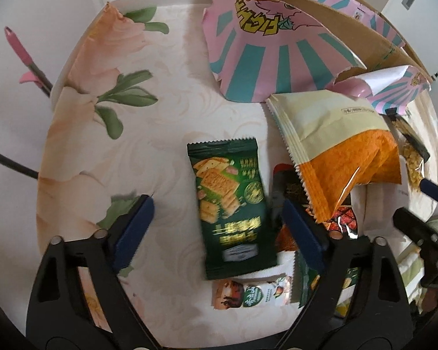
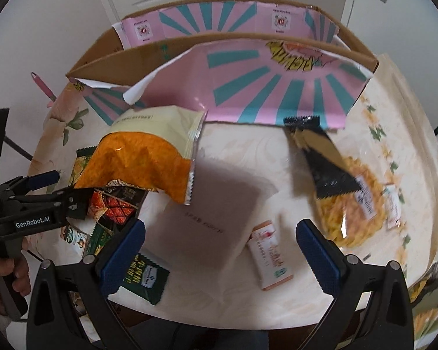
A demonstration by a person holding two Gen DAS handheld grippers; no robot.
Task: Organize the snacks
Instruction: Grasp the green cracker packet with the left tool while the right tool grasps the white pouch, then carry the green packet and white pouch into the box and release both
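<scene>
I judge the sorting barely begun. In my left view, the left hand-held gripper (image 1: pixel 217 227) stands apart, astride the green cracker packet (image 1: pixel 232 208) and not pressing it. The orange-and-cream bag (image 1: pixel 335 151) at two o'clock leans against the pink-and-teal box (image 1: pixel 265 58) at twelve; I can't see inside the box. The right hand-held gripper (image 2: pixel 220 249) also stands apart and empty, over a white pouch (image 2: pixel 207 221) and a pink bar (image 2: pixel 273 258). A yellow snack bag (image 2: pixel 347 201) lies loose on the worktop (image 2: pixel 248 151).
</scene>
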